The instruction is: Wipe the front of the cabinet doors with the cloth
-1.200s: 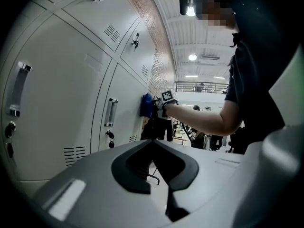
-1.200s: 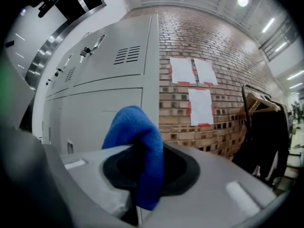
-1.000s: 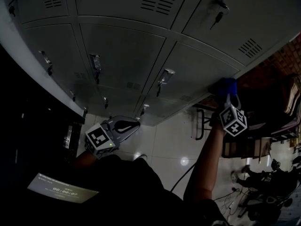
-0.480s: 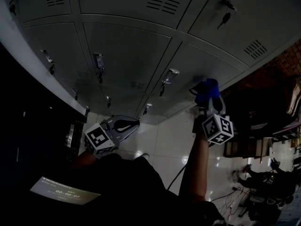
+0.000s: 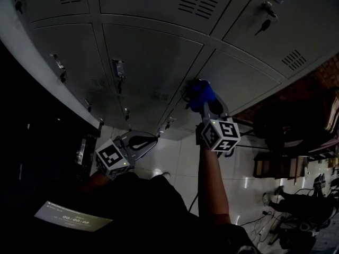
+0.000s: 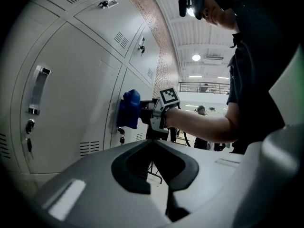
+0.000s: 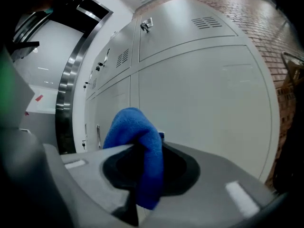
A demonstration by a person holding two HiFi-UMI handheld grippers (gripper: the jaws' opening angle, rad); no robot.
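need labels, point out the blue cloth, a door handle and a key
blue cloth (image 5: 200,92), head view, middle of the bunched fabric
door handle (image 6: 38,89), left gripper view, middle of its bar
key (image 5: 263,27), head view, its hanging shaft

pale tiled floor (image 5: 183,160) carries the grey cabinet (image 5: 153,52).

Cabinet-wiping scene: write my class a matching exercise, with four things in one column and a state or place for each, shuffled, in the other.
Things
1. cloth
2. left gripper
3. right gripper
4. key

States or places
A. shut, nothing between its jaws
B. hanging from a door's lock
C. blue, held at the front of the cabinet doors
D. shut on the cloth

Pairs: 1-C, 2-A, 3-D, 4-B
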